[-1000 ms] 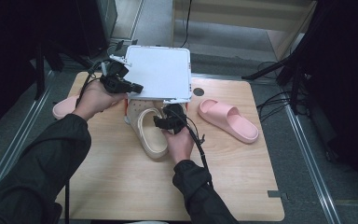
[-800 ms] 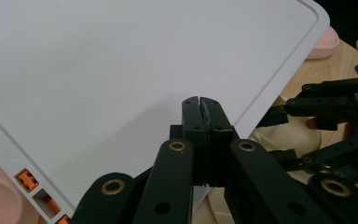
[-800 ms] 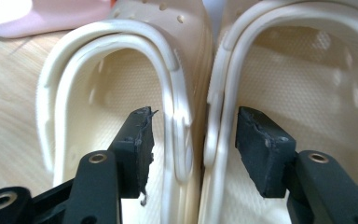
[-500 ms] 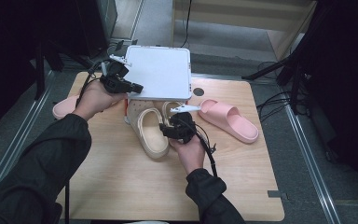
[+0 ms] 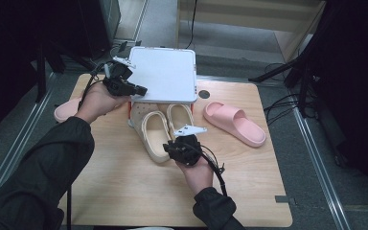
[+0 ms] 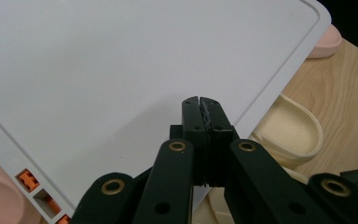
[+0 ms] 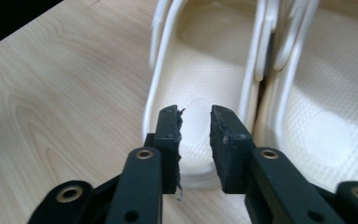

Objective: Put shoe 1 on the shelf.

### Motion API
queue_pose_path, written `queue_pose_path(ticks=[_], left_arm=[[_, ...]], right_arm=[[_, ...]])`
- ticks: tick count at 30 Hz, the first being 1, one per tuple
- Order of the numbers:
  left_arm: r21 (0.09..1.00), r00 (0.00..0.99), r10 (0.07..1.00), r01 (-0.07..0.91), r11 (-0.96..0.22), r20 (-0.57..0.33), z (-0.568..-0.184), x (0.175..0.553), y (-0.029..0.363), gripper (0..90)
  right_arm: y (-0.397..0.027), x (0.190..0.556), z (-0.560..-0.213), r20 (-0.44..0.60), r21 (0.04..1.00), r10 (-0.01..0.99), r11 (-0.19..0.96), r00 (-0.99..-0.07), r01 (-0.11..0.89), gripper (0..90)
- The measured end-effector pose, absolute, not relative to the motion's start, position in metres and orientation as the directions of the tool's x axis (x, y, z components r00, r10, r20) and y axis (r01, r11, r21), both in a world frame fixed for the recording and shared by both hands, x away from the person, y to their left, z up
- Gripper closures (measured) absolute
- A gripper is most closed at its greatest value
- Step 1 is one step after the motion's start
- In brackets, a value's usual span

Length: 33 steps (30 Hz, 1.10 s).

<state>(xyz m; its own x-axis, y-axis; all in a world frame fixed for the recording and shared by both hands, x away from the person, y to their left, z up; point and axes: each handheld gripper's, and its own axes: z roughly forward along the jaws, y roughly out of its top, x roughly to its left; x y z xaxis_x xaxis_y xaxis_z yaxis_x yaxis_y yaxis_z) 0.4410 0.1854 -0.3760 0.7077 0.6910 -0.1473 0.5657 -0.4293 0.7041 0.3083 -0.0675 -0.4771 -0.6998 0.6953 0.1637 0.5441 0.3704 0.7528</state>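
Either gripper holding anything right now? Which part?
Left gripper clamps the white lid at its near left edge. Right gripper holds nothing, jaws just closing.

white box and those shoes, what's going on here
A person works at a wooden table with two grippers. The left gripper is shut on the raised white lid of a box, with a pair of cream clogs partly beneath it. The right gripper, its jaws just closing with nothing between them, sits at the clogs' heels.
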Motion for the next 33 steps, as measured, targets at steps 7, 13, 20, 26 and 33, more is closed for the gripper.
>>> queue_pose_path(ticks=[7, 13, 20, 26, 33], left_arm=[[0.708, 0.704, 0.694, 0.567, -0.421, -0.151, -0.376, 0.441, 0.184, 89.6], [0.708, 0.705, 0.695, 0.561, -0.428, -0.139, -0.376, 0.44, 0.184, 89.6], [0.707, 0.703, 0.696, 0.566, -0.424, -0.146, -0.376, 0.44, 0.184, 89.6], [0.702, 0.7, 0.697, 0.575, -0.42, -0.157, -0.376, 0.441, 0.184, 89.6], [0.702, 0.698, 0.699, 0.575, -0.42, -0.153, -0.376, 0.441, 0.183, 89.6]], right_arm=[[-0.073, 0.292, -0.487, 0.15, 0.754, 0.673, 0.396, -0.724, 0.524, 87.5], [-0.078, 0.283, -0.499, 0.148, 0.729, 0.644, 0.442, -0.75, 0.523, 90.0], [-0.08, 0.284, -0.514, 0.114, 0.699, 0.655, 0.481, -0.747, 0.528, 90.0], [-0.072, 0.289, -0.517, 0.123, 0.705, 0.664, 0.465, -0.738, 0.536, 90.0], [-0.057, 0.289, -0.516, 0.127, 0.706, 0.65, 0.471, -0.749, 0.528, 90.0]])
